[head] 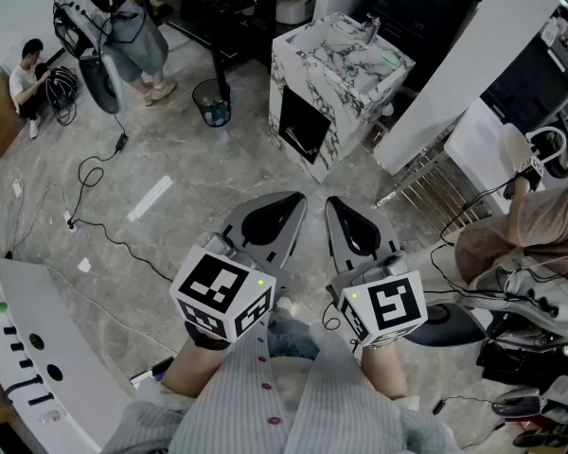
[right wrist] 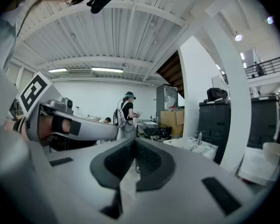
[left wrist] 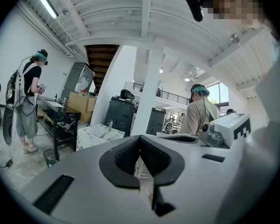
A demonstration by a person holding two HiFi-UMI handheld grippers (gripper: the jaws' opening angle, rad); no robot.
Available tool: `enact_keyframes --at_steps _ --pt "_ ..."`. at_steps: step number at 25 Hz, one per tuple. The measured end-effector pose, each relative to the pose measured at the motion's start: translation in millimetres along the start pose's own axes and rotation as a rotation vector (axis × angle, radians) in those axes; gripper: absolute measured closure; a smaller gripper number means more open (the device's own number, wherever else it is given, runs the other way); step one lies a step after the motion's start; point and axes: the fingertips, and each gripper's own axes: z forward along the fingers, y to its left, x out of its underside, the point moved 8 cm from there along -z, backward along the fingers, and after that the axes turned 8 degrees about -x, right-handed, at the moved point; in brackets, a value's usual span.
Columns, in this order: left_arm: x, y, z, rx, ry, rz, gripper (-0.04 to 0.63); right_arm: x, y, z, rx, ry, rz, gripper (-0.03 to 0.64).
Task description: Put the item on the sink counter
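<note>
Both claws are closed on nothing: the left gripper (head: 289, 204) and right gripper (head: 339, 208), held side by side at waist height, have their dark pads pressed together in their own views (left (left wrist: 140, 146), right (right wrist: 134, 148)), with only floor showing beneath. No item is carried, and which item the task means cannot be told.

Past the jaw tips lie bare grey floor and a loose cable (head: 104, 230). Farther on stands the marble sink counter (head: 350, 102), well apart from both grippers. It is dead ahead and slightly to the right, set askew with a corner turned towards the person. The right gripper seems a shade nearer and more squarely aimed at it, and the counter also shows in its view (right wrist: 196, 146). A bin (head: 213, 102) sits to the counter's left, and people work beyond.
</note>
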Motion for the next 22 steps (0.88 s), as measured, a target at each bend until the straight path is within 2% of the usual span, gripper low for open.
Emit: enact_keyframes --at_steps 14,18,22 --pt "14 -3 1 -0.016 0.009 -0.004 0.580 13 -7 -9 0.022 0.008 0.012 0.609" --pt "13 11 17 -0.014 0.016 -0.017 0.580 16 -20 6 0.030 0.022 0.023 0.609" --pt "10 43 51 -0.014 0.020 -0.019 0.580 22 -47 41 0.048 0.033 0.027 0.609"
